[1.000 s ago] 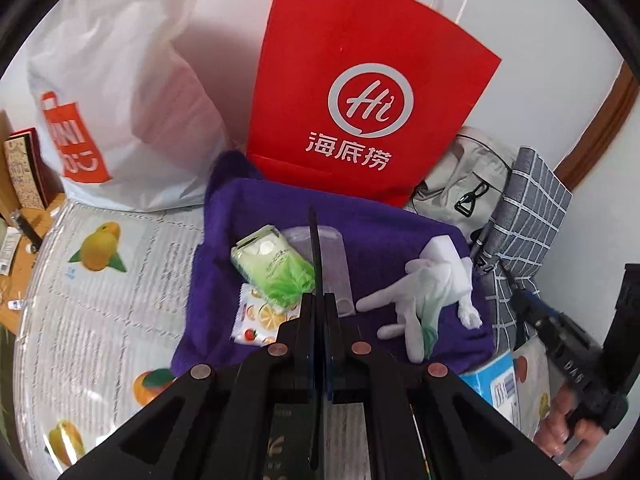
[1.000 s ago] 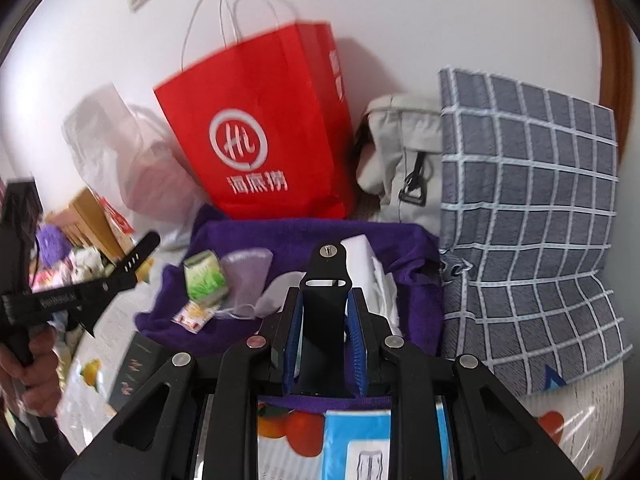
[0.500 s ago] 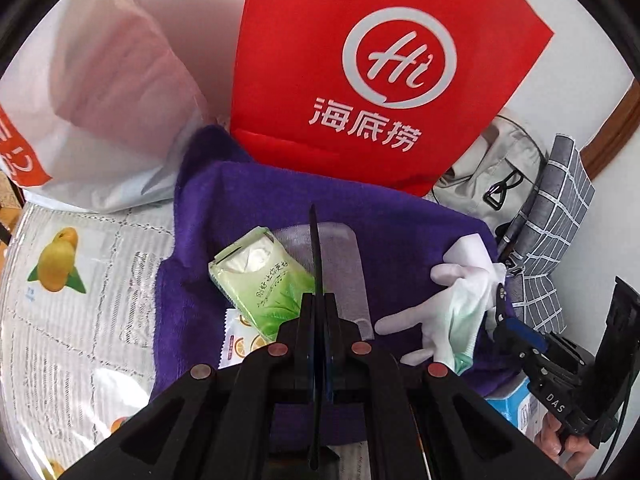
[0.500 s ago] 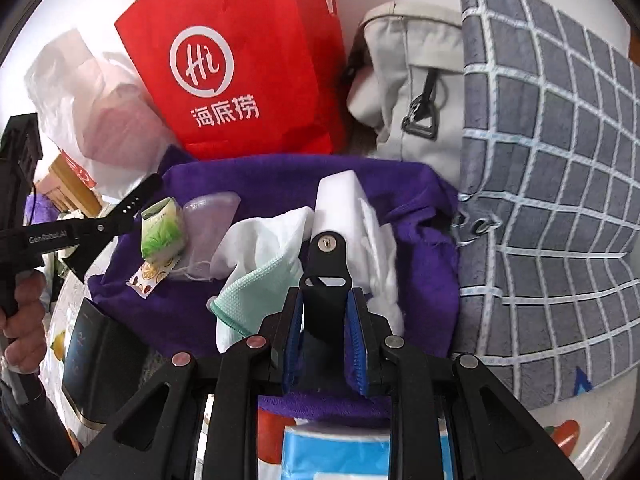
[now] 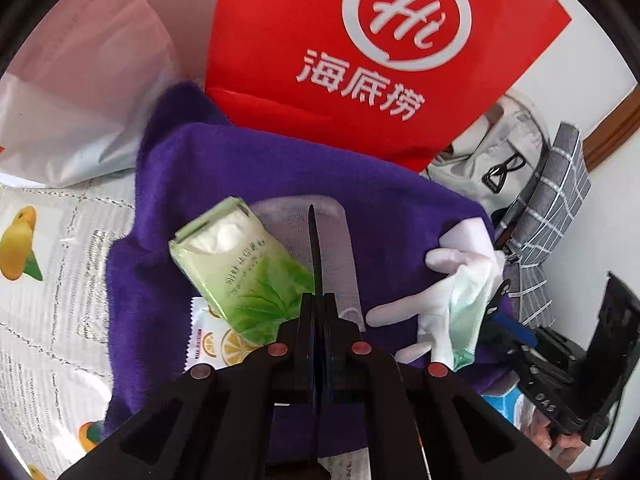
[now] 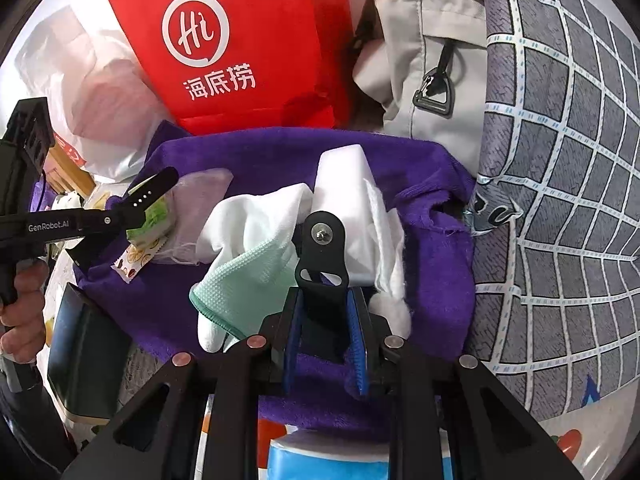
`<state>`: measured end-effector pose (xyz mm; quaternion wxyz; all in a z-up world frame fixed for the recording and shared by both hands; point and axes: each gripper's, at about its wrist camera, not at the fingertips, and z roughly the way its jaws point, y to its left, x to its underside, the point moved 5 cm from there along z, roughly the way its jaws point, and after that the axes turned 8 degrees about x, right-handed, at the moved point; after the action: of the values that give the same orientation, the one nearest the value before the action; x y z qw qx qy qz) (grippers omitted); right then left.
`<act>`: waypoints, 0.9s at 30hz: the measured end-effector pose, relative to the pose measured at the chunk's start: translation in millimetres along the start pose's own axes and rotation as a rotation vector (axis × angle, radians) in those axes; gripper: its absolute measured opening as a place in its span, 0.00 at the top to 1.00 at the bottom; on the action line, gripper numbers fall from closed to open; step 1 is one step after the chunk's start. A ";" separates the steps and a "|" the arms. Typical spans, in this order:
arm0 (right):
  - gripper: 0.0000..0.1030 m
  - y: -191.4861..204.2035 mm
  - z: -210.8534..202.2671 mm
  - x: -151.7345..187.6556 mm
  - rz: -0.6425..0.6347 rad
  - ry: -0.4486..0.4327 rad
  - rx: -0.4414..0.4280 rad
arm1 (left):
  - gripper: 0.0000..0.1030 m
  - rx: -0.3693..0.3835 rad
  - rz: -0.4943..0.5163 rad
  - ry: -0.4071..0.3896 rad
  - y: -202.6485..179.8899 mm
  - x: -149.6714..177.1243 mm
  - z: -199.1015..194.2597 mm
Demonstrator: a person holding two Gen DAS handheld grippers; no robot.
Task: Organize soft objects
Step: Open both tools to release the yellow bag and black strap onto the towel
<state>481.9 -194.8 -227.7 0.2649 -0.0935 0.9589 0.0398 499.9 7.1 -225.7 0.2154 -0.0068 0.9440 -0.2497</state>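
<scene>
The right tool (image 6: 324, 320) grips a black strap-like tab (image 6: 323, 256) directly over the white glove (image 6: 256, 232) on the purple towel (image 6: 432, 280). The left tool (image 5: 316, 264) is pinched fully shut and empty, above the green tissue pack (image 5: 240, 276). With both tools this low, either could snag the towel and drag everything. Only the left view shows the glove's spread fingers; only the right view shows the white sponge (image 6: 344, 196) behind it. The red bag (image 5: 360, 52) stands farthest.

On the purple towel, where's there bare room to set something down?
Free: the purple towel's back strip, between the red paper bag and green tissue pack. Crowded: around the white glove and tissue pack.
</scene>
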 end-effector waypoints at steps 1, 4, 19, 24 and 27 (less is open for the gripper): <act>0.78 -0.5 -1.8 -0.6 -0.002 -0.006 0.000 | 0.96 -0.005 -0.004 0.005 0.6 0.3 1.9; 0.77 -0.8 -7.3 -1.9 -0.001 -0.017 -0.009 | 0.96 -0.007 -0.038 0.007 5.6 0.5 6.4; 0.42 9.0 -68.8 2.6 0.011 -0.170 -0.020 | 0.62 -0.036 0.015 -0.097 -12.8 7.1 -42.3; 0.40 5.1 -95.4 17.7 0.046 -0.197 0.046 | 0.60 -0.046 0.053 -0.126 -24.2 24.5 -67.2; 0.40 8.3 -112.4 29.6 0.057 -0.214 0.059 | 0.60 -0.027 0.052 -0.142 -27.8 41.2 -92.6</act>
<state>399.1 -205.5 -146.4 0.3673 -0.0533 0.9281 0.0288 422.0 21.2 -156.7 0.2881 -0.0030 0.9295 -0.2303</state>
